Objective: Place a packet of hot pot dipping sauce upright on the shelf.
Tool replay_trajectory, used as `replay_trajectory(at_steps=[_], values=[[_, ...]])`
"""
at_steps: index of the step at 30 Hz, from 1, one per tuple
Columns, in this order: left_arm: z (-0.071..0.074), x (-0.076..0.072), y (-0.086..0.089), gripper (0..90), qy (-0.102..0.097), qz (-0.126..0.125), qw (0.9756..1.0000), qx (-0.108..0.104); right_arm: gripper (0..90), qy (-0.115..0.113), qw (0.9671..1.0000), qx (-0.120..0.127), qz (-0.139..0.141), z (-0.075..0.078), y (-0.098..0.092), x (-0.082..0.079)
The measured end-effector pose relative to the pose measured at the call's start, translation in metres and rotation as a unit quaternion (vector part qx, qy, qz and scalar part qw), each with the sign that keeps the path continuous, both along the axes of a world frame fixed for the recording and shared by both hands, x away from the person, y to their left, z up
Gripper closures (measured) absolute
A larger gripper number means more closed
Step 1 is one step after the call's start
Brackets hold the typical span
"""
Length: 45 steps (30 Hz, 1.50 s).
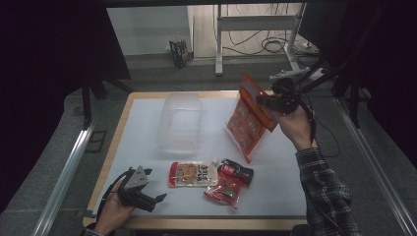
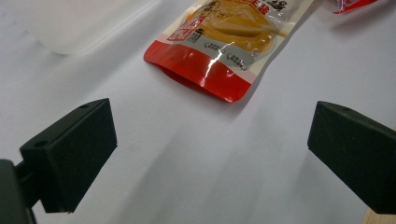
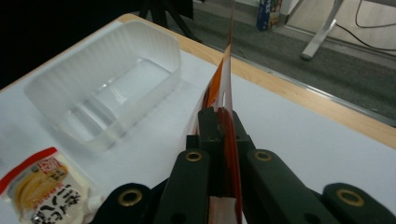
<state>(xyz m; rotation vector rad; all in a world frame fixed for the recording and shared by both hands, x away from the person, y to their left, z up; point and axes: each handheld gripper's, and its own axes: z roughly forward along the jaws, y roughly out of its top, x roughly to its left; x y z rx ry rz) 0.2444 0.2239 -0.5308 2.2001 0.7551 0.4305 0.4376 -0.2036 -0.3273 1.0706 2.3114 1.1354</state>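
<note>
Above the table's far right, the right gripper [image 1: 268,102] pinches the orange bag [image 1: 247,118] by its top edge — it may slip out before reaching the tub [image 1: 180,121]. Left gripper [image 1: 158,198] rests wide — nothing inside.

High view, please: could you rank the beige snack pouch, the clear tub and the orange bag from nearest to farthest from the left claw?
1. Beige snack pouch, just right of the left claw.
2. Clear tub, farther up the table.
3. Orange bag, lifted at far right in the right claw.
</note>
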Motion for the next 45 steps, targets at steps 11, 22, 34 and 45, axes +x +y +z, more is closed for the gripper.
replay_trajectory(at_steps=[11,22,34,45], values=[[0.0,0.0,0.0,1.2,-0.004,0.0,1.0,0.0,88.9,-0.023,0.9995,-0.017,0.012,0.019,0.03,0.0],[0.0,-0.001,-0.001,1.1,-0.007,0.0,1.0,0.001,88.9,-0.019,0.999,0.015,0.037,0.035,0.06,0.011],[0.001,-0.001,-0.001,1.0,-0.009,-0.001,1.0,0.0,88.9,-0.012,0.9981,0.041,0.044,0.047,0.1,0.027],[0.001,-0.001,-0.001,1.0,-0.008,-0.002,1.0,-0.003,88.9,-0.011,0.9974,0.057,0.042,0.05,0.135,0.038]])
